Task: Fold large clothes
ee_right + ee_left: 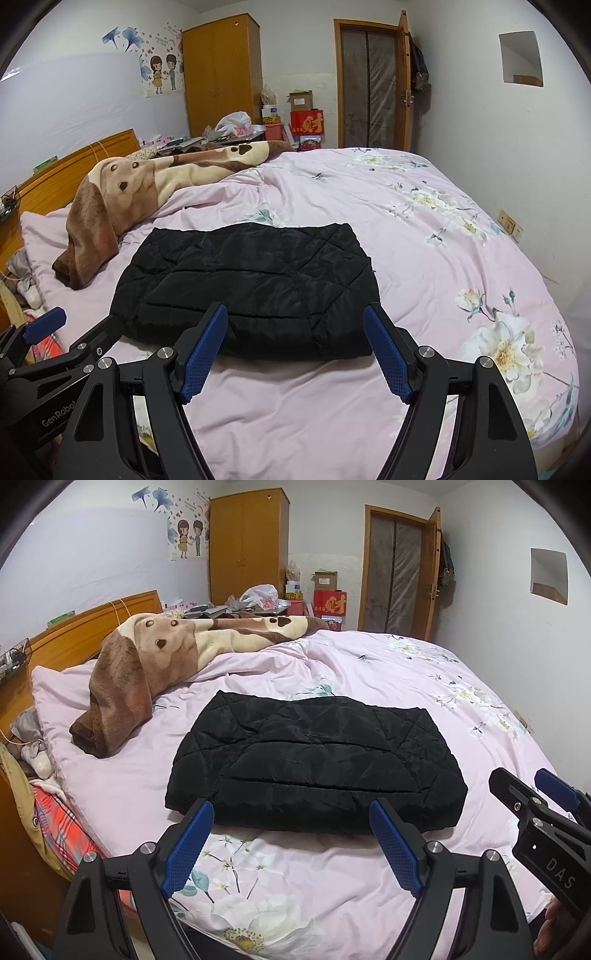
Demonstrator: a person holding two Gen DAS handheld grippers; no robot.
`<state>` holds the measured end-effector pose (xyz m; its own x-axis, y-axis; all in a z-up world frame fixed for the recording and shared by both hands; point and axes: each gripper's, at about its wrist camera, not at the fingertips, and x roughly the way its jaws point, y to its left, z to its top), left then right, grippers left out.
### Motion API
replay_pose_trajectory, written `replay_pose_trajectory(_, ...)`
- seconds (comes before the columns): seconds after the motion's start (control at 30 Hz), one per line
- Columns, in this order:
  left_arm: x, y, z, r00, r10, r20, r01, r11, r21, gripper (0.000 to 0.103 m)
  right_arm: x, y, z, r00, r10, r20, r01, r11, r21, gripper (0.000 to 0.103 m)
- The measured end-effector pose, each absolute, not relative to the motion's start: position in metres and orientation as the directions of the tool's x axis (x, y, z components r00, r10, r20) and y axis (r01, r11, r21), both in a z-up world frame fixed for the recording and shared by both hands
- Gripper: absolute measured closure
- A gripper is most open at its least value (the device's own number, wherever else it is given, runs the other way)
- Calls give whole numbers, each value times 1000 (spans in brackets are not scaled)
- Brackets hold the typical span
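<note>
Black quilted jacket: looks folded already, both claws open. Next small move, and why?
Probably draw both claws back. The black quilted jacket lies as a compact folded rectangle on the pink floral quilt, and the left claw and right claw are open, short of its near edge, holding nothing.

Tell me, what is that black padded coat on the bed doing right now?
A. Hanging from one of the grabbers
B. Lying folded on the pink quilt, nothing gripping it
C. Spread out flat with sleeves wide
B: the black coat lies as a compact bundle on the pink quilt, with both the left gripper and right gripper open and empty.
</note>
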<state>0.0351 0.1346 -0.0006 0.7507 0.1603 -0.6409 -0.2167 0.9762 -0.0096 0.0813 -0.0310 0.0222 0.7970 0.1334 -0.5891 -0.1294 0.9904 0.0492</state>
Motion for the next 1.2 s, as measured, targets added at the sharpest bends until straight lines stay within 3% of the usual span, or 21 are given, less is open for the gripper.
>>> replay_pose_trajectory(1.2, 30, 130, 2, 746, 185, -639, -243, 970, -3, 17, 80, -31, 23, 797, 137, -588, -133, 990, 50, 27)
